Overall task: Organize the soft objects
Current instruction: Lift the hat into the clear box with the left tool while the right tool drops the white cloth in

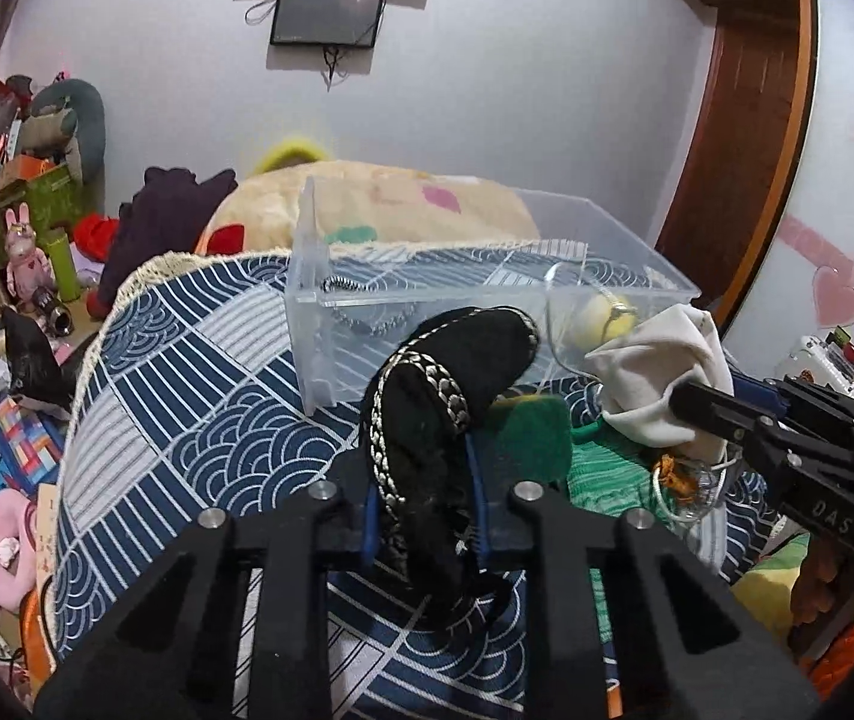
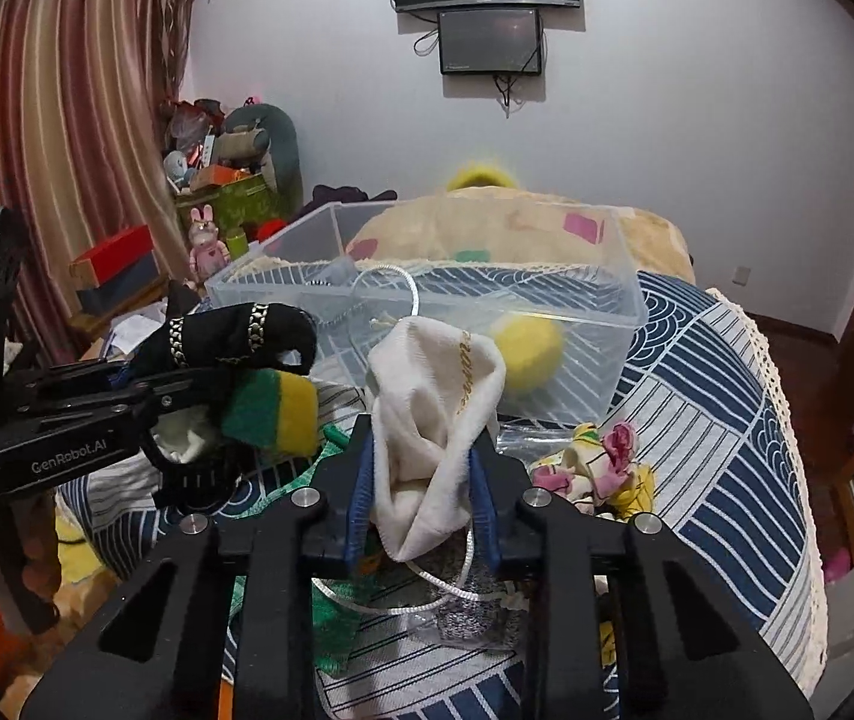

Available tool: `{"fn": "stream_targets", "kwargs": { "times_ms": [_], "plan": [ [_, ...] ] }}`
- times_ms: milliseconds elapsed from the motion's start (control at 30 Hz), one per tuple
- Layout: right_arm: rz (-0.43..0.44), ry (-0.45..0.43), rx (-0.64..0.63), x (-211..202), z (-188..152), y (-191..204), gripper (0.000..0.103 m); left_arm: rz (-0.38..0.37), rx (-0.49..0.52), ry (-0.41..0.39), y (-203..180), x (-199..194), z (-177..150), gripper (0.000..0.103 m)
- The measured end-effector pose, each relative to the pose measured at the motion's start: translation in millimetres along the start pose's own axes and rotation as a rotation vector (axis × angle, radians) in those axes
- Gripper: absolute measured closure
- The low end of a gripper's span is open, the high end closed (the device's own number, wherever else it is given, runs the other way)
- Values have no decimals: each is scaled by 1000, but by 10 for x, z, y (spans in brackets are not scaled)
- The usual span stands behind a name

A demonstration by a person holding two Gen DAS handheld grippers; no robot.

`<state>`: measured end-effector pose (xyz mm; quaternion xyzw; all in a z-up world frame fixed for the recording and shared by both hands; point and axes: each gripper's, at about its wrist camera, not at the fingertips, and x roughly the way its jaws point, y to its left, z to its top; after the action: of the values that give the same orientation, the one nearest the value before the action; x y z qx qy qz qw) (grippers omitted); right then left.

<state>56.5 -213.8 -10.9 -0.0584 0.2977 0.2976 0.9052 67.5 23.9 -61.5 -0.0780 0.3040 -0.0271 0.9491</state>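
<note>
My left gripper (image 1: 427,474) is shut on a black velvet pouch (image 1: 445,396) with braided trim, held above the patterned cloth; it shows at the left of the right wrist view (image 2: 234,336). My right gripper (image 2: 423,468) is shut on a white drawstring pouch (image 2: 433,408), also seen in the left wrist view (image 1: 661,378). A clear plastic box (image 2: 625,324) stands just beyond both, holding a yellow ball (image 2: 527,354) and a thin chain (image 1: 366,324). A green and yellow sponge (image 2: 273,411) lies under the left gripper.
A blue and white patterned cloth (image 1: 186,360) covers the surface. A flowered fabric piece (image 2: 601,462), green knit cloth (image 1: 613,468) and white cord (image 2: 427,594) lie near the grippers. A beige blanket (image 1: 378,210) lies behind the box. Clutter fills the floor at left.
</note>
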Motion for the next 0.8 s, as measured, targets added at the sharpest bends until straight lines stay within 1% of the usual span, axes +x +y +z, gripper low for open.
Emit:
{"fn": "stream_targets", "kwargs": {
  "times_ms": [167,233,467,633,800],
  "plan": [
    [-4,-39,9,-127,42,-31,78,7,7,-48,-11,-213,51,85],
    [-9,-58,10,-192,73,-36,78,-3,2,-67,-5,-288,95,85],
    [-25,-122,9,-355,249,-53,78,3,11,-145,-13,-507,285,85],
    [-29,-160,7,-398,398,-67,78,18,38,-184,-48,-573,419,85],
    [-31,-204,-4,-426,566,-69,78,23,45,-211,-52,-532,594,85]
  ]
}}
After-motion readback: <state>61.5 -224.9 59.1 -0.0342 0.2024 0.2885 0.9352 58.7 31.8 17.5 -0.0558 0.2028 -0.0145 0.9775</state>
